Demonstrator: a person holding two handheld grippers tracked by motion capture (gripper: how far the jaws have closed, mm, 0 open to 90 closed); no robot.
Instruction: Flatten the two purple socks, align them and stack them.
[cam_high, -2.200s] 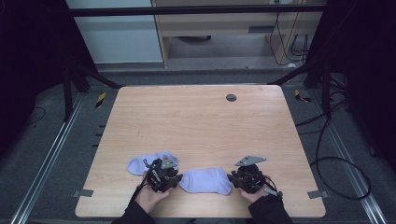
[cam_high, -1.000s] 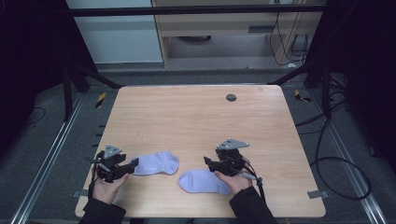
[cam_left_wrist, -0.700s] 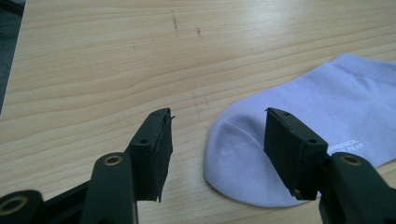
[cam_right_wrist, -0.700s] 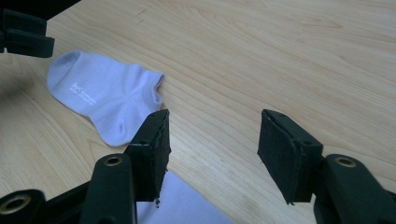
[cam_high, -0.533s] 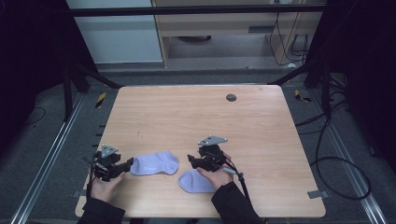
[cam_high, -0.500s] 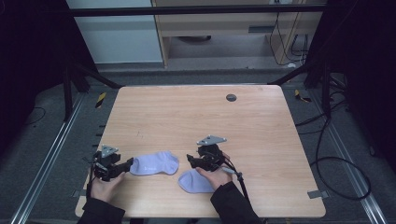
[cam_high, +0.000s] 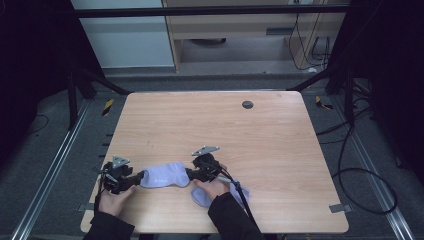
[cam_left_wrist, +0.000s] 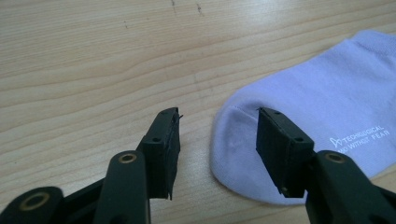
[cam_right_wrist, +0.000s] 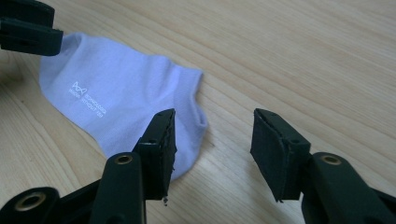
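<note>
Lavender sock (cam_high: 162, 174) lies between both hand-held grippers, jaws agape and closing; second sock (cam_high: 201, 196) under right hand (cam_high: 216, 186).

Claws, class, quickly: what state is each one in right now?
Left claw: open, jaws just closing, toe of the lilac sock between them, not gripped.
Right claw: open, jaws just closing at the sock's cuff.

A light wooden counter (cam_high: 280, 150) with a round dark grommet (cam_high: 247, 104) toward twelve o'clock. Grey carpeted floor (cam_high: 45, 145) surrounds it, with black cables (cam_high: 350, 165) looping at three o'clock and yellow-and-black striped tape (cam_high: 107, 106) at ten. A wooden cabinet (cam_high: 235, 30) stands beyond, at twelve.
</note>
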